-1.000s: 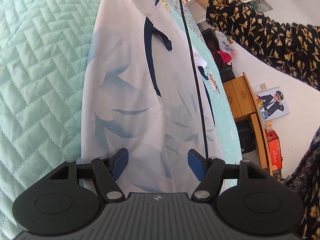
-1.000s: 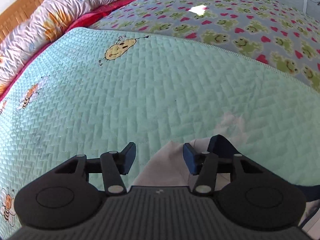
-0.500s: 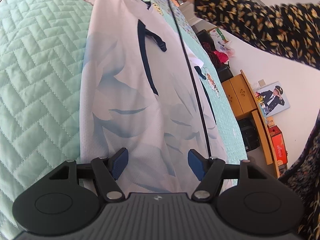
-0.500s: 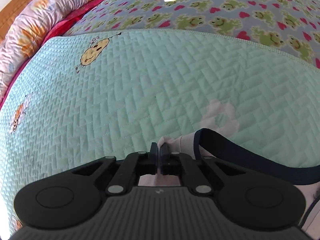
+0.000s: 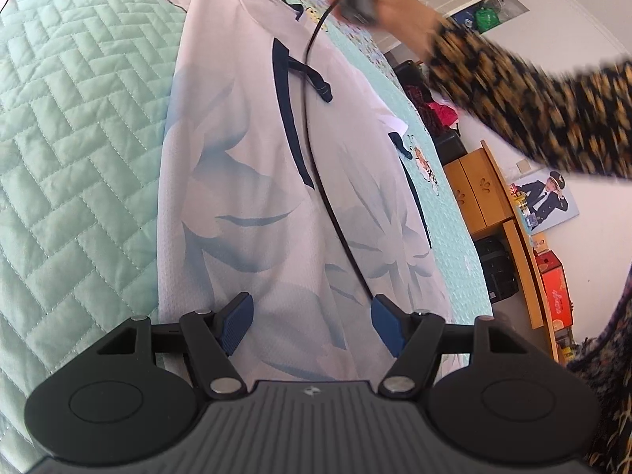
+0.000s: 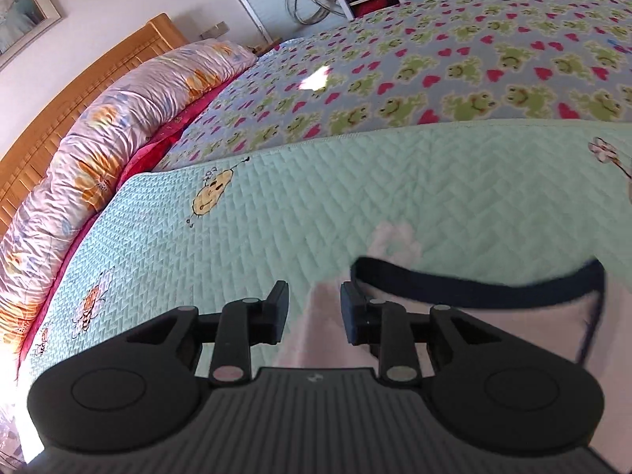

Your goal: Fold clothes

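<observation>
Half a second before, the right gripper (image 6: 314,308) had been clamped on the shirt's (image 5: 276,181) collar edge; now its jaws had parted again, with a fold of pale cloth standing between them but not pinched, and the view had swung up to take in more of the room. The navy collar band (image 6: 474,284) curved just right of the right finger, blurred by motion. The left gripper (image 5: 310,322) was released, as it had been before, its blue pads (image 5: 237,316) wide apart over the near hem of the shirt. The shirt lay lengthwise on the quilt (image 5: 79,138), hem near and collar far, white with faint blue leaf shapes and navy trim. A black cable (image 5: 316,158) ran over it from the left gripper up to the hand (image 5: 379,4) at the far end, whose patterned sleeve (image 5: 533,106) came in from the right. In the right wrist view, beyond the quilt lay a frog-print blanket (image 6: 434,79), and to the left a rolled duvet (image 6: 98,150) against a wooden headboard (image 6: 79,94).
</observation>
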A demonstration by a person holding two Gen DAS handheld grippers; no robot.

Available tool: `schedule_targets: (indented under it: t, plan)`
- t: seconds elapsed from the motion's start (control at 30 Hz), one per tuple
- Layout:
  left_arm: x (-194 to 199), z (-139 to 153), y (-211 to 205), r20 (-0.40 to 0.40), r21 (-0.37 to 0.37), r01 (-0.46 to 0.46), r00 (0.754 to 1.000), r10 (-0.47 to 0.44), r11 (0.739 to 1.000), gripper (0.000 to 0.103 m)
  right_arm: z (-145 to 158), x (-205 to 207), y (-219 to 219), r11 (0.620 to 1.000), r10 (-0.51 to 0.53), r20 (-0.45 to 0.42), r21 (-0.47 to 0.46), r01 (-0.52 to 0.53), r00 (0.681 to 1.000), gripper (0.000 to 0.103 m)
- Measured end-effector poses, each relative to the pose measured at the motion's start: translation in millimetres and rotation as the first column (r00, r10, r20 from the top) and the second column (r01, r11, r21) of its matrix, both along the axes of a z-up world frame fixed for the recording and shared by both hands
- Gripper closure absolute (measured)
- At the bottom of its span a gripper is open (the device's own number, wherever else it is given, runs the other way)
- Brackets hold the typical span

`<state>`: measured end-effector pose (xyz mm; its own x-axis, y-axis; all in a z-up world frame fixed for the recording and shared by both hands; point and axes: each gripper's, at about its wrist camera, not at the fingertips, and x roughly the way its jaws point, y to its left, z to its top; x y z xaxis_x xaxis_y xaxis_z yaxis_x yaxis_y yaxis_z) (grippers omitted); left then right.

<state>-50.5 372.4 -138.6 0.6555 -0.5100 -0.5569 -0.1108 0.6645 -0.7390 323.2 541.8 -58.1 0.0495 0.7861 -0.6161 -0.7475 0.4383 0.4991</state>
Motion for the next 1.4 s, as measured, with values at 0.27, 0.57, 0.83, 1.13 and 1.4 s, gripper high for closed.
schedule_targets:
  t: [0.27, 0.57, 0.83, 1.13, 1.4]
  plan:
    - [8, 5, -1, -0.053, 0.013, 0.002, 0.999, -0.002, 1.0, 0.034, -45, 8, -125, 0.979, -0.205, -0.151, -0.051, 0.199, 0.967, 0.062]
    - [18, 8, -3, -0.118, 0.03, -0.008, 0.993, 0.011, 1.0, 0.033, -42, 1, -163, 0.941, -0.33, -0.091, 0.042, 0.335, 0.939, 0.059]
    - [18, 10, -10, -0.117, 0.051, -0.007, 0.993, 0.013, 0.999, 0.028, -36, 10, -187, 0.911, -0.407, 0.004, 0.066, 0.406, 0.913, 0.044]
    - [17, 10, -14, -0.092, 0.056, 0.006, 0.996, -0.001, 0.998, 0.021, -58, 24, -168, 0.946, -0.322, 0.03, -0.016, 0.322, 0.946, 0.047]
    - [17, 9, -15, -0.085, 0.052, 0.007, 0.996, -0.002, 0.999, 0.021, -59, 17, -180, 0.915, -0.4, -0.052, -0.08, 0.395, 0.915, 0.098]
